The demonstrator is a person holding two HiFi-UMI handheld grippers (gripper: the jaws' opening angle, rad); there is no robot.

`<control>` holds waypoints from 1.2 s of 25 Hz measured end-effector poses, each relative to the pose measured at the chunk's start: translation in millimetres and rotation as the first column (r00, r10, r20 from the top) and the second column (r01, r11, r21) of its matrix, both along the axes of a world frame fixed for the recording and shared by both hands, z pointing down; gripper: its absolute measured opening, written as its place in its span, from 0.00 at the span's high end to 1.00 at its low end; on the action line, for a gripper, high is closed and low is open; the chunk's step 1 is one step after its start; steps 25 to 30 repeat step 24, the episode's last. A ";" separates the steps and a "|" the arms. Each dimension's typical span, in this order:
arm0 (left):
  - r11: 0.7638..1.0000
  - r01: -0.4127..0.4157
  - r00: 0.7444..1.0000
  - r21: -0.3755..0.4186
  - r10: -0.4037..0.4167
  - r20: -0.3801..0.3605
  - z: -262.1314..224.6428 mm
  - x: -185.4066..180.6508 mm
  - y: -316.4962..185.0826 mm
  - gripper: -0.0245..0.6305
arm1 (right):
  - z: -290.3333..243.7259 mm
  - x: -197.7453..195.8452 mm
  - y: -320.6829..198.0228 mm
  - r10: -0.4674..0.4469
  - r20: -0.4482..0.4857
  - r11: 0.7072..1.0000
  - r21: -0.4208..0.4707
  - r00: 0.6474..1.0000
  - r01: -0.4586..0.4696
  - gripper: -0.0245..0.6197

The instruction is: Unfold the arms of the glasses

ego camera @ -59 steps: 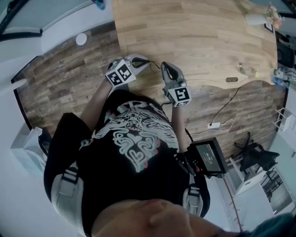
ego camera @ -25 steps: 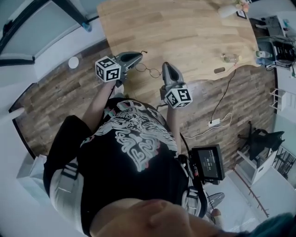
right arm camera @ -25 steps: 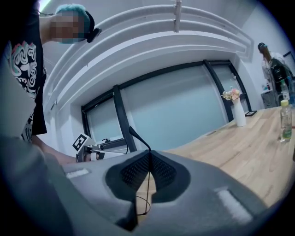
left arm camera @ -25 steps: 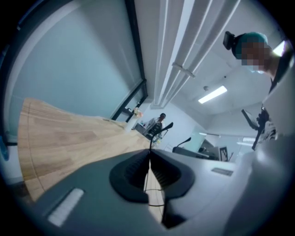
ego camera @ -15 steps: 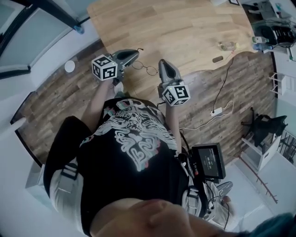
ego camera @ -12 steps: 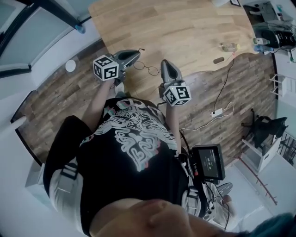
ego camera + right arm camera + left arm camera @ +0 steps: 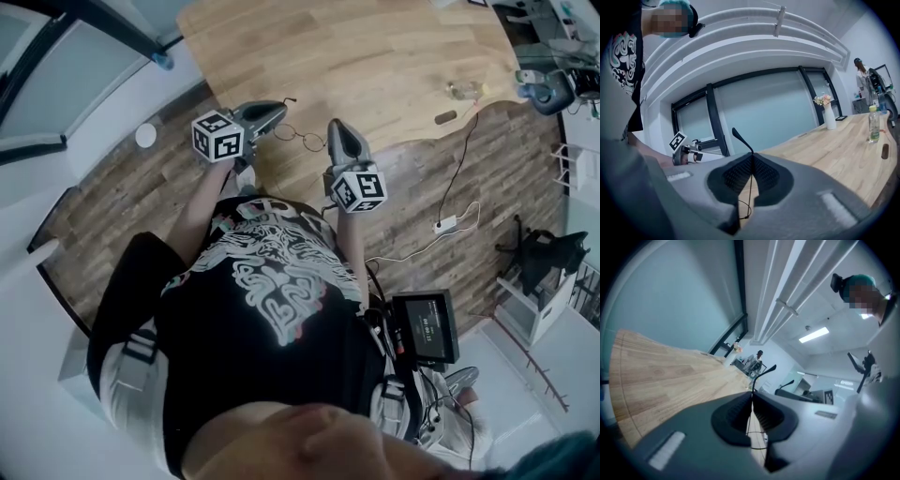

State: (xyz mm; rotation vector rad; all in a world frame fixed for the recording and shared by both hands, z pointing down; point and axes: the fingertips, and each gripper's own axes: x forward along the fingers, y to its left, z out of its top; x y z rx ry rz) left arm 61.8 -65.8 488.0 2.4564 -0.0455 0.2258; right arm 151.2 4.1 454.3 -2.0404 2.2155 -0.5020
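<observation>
Head view shows the glasses (image 7: pixel 299 138) held over the table (image 7: pixel 394 56) edge, your left gripper (image 7: pixel 277 111) and right gripper (image 7: pixel 336 129) each pinched tight on one thin arm, so both arms look unfolded and little seems left but setting down.

Thin dark-wire glasses (image 7: pixel 300 138) above a table (image 7: pixel 375 56) of matt, pale-grained wood.

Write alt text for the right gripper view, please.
The right gripper is shut on a thin black arm of the glasses, its curved tip poking up above the jaws. Behind lies a wooden table with a vase and a bottle.
</observation>
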 end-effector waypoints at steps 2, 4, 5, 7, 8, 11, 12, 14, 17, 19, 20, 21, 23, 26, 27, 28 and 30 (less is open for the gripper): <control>1.000 -0.004 1.000 0.005 0.004 0.004 1.7 1.3 -0.2 0.97 | 1.7 0.8 -0.8 0.001 0.003 1.000 -0.002 1.000 -0.001 0.96; 1.000 -0.003 1.000 0.005 0.003 0.006 3.6 2.1 -1.1 0.97 | 3.5 1.3 -1.5 -0.001 0.005 1.000 -0.003 1.000 0.001 0.96; 1.000 -0.002 1.000 0.004 0.002 0.008 4.2 2.6 -1.4 0.97 | 4.1 1.7 -1.7 -0.002 0.005 1.000 -0.004 1.000 0.002 0.96; 1.000 -0.001 1.000 0.003 0.001 0.013 4.9 3.3 -1.8 0.97 | 5.0 2.2 -2.0 -0.004 0.006 1.000 -0.006 1.000 0.004 0.96; 1.000 -0.001 1.000 0.003 0.001 0.015 5.3 3.2 -1.7 0.97 | 5.3 2.1 -2.0 -0.005 0.006 1.000 -0.006 1.000 0.005 0.96; 1.000 -0.001 1.000 0.005 0.000 0.019 6.4 2.0 -0.8 0.97 | 7.1 1.4 -1.3 -0.005 0.008 1.000 -0.010 1.000 0.005 0.96; 1.000 0.000 1.000 0.004 0.000 0.020 6.4 1.6 -0.7 0.97 | 7.4 1.4 -1.2 -0.005 0.008 1.000 -0.012 1.000 0.005 0.96; 1.000 0.002 1.000 0.005 -0.002 0.022 6.2 1.3 -1.7 0.97 | 6.9 1.1 -2.3 -0.005 0.008 1.000 -0.014 1.000 0.005 0.96; 1.000 0.004 1.000 0.004 -0.004 0.025 7.6 1.6 -4.3 0.97 | 7.0 0.8 -5.0 -0.010 0.008 1.000 -0.015 1.000 0.010 0.96; 1.000 0.004 1.000 0.001 -0.004 0.027 9.6 3.3 -5.5 0.97 | 9.2 2.5 -6.0 -0.010 0.008 1.000 -0.016 1.000 0.010 0.96; 1.000 0.003 1.000 0.000 -0.003 0.028 10.5 4.4 -5.8 0.97 | 10.4 3.5 -6.3 -0.010 0.008 1.000 -0.018 1.000 0.010 0.96; 1.000 0.001 1.000 -0.001 -0.001 0.029 11.3 5.4 -5.9 0.97 | 11.3 4.4 -6.5 -0.009 0.009 1.000 -0.019 1.000 0.009 0.96; 1.000 -0.001 0.999 0.000 0.001 0.033 12.4 7.0 -6.0 0.97 | 12.3 5.6 -6.6 -0.008 0.010 1.000 -0.020 1.000 0.009 0.96; 1.000 -0.002 0.999 0.001 0.002 0.034 12.8 7.6 -6.0 0.97 | 12.7 6.2 -6.6 -0.008 0.010 1.000 -0.021 1.000 0.008 0.96; 1.000 -0.002 0.999 0.001 0.002 0.034 12.8 7.6 -6.0 0.97 | 12.7 6.2 -6.6 -0.008 0.010 1.000 -0.021 1.000 0.008 0.96; 1.000 -0.002 0.999 0.001 0.002 0.034 12.8 7.6 -6.0 0.97 | 12.7 6.2 -6.6 -0.008 0.010 1.000 -0.021 1.000 0.008 0.96; 1.000 -0.002 0.999 0.001 0.002 0.034 12.8 7.6 -6.0 0.97 | 12.7 6.2 -6.6 -0.008 0.010 1.000 -0.021 1.000 0.008 0.96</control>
